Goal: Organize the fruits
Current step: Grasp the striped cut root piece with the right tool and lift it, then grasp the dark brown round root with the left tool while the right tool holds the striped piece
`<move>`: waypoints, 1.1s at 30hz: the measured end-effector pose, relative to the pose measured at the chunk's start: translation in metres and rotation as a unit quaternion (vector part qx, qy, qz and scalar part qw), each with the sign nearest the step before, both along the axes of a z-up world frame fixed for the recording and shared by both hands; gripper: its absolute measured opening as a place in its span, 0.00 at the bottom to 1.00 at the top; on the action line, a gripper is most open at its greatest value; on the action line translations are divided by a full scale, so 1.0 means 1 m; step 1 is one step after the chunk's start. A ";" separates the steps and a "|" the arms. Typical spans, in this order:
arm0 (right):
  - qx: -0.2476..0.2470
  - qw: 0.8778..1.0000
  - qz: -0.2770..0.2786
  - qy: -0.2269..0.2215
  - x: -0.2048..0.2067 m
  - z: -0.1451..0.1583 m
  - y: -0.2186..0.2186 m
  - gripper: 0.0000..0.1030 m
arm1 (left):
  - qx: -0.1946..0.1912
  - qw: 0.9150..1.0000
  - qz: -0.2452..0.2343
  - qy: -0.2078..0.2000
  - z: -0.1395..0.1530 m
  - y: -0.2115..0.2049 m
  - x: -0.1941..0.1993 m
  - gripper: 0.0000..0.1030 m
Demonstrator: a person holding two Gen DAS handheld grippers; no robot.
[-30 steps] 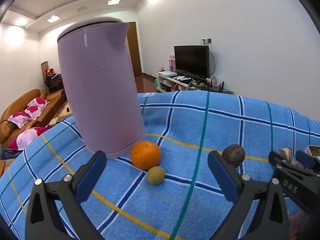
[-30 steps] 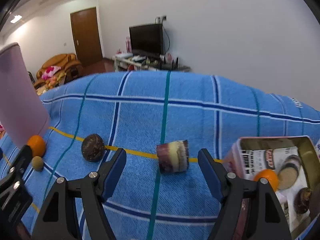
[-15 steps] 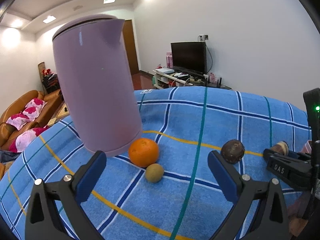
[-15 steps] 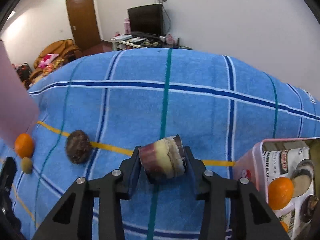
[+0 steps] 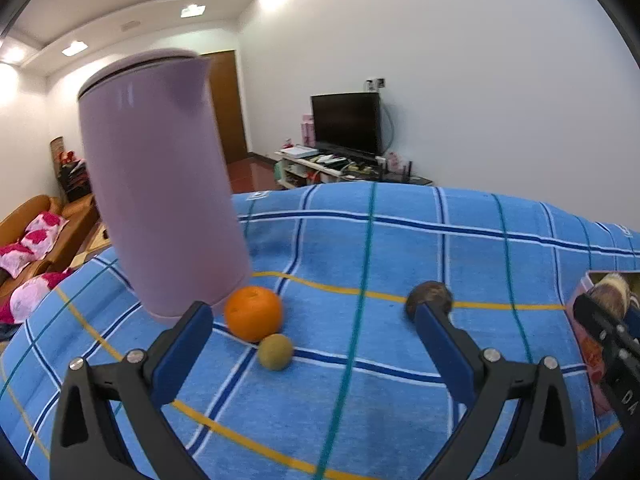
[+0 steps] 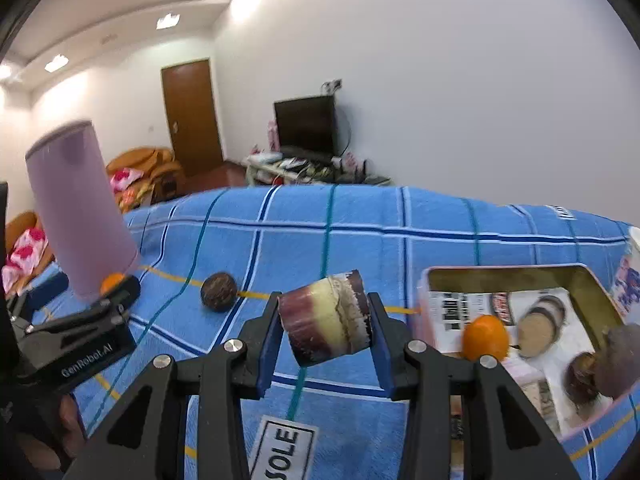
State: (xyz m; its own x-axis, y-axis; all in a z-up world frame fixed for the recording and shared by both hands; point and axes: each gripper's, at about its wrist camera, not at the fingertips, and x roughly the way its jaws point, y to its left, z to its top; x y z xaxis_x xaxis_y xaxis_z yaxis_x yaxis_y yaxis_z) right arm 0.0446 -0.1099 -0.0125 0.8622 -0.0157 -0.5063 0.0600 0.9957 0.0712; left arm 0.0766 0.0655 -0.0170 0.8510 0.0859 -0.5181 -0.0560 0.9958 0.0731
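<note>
— The pink tin [image 6: 500, 276] sits on the blue cloth [image 6: 360, 216], just right of the right gripper [image 6: 325, 318]. Which hand is nearer?

— The right, I'd say. It's clamped on the sugarcane chunk [image 6: 325, 318], lifted, long axis crosswise between the jaws.

— And the left gripper [image 5: 308, 350]?

— Gaping, holding nothing. The orange [image 5: 253, 312] and small green fruit [image 5: 275, 351] lie between its fingers, farther from the tin.
</note>
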 end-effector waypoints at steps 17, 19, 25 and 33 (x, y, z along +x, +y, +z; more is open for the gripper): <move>0.036 0.999 -0.006 0.008 -0.001 -0.003 -0.017 0.41 | 0.004 0.988 -0.057 0.143 -0.033 -0.075 0.084 0.80; 0.038 0.999 -0.004 0.012 0.001 -0.003 -0.018 0.41 | -0.004 0.986 -0.055 0.157 -0.036 -0.075 0.090 0.78; 0.037 0.999 -0.003 0.016 0.005 -0.003 -0.019 0.41 | -0.026 0.980 -0.073 0.181 -0.044 -0.076 0.099 0.56; 0.030 0.999 -0.002 0.013 0.005 -0.004 -0.016 0.41 | -0.013 0.987 -0.065 0.148 -0.032 -0.077 0.081 0.42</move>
State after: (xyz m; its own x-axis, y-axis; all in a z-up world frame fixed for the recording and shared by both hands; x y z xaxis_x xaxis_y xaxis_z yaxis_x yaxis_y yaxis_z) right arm 0.0497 -0.1264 -0.0168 0.8490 0.0108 -0.5283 0.0673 0.9894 0.1284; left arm 0.1575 -0.0119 -0.0490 0.6647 -0.0304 -0.7465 0.0918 0.9949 0.0412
